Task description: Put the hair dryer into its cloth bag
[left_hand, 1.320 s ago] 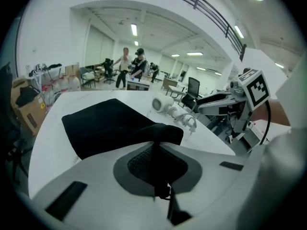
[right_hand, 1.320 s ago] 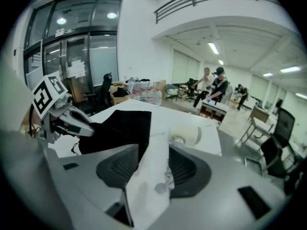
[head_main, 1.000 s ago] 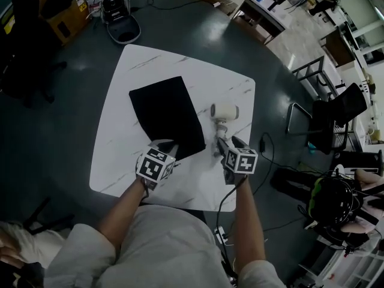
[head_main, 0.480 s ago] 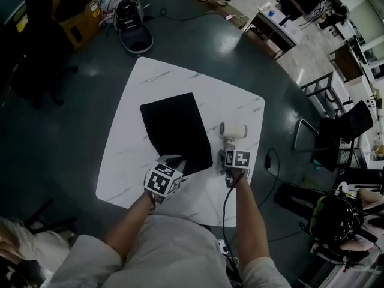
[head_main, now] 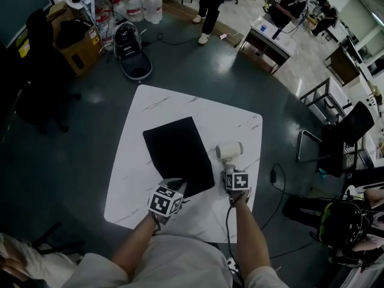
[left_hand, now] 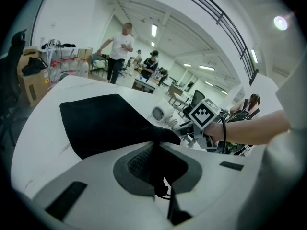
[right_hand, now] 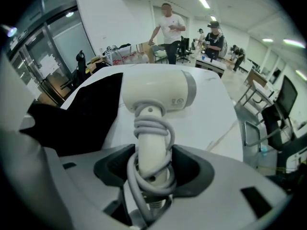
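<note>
The left gripper's (left_hand: 158, 176) jaws are pressed together on a fold at the near edge of the black cloth bag (head_main: 177, 152), which is otherwise spread flat. The right gripper's (right_hand: 151, 169) jaws have just been closing around the handle of the white hair dryer (head_main: 230, 151), and their pads appear to be pressed against the grey cord (right_hand: 144, 176) wound round that handle. The dryer is laid on the table (head_main: 156, 101) just right of the bag. Its handle is pointed near, towards the person, and its barrel is set across the far end with its long axis running left to right. A round grilled end is turned left, towards the bag. A small mark (right_hand: 177, 101) is printed on the barrel but cannot be read. The tabletop is white with faint marble veins and is set on a dark teal floor (head_main: 72, 131). Farther off, an open black case (head_main: 133, 59), a cardboard box (head_main: 78, 38), water bottles (head_main: 144, 6), desks (head_main: 267, 38) and a standing person (head_main: 211, 5) can be seen.
</note>
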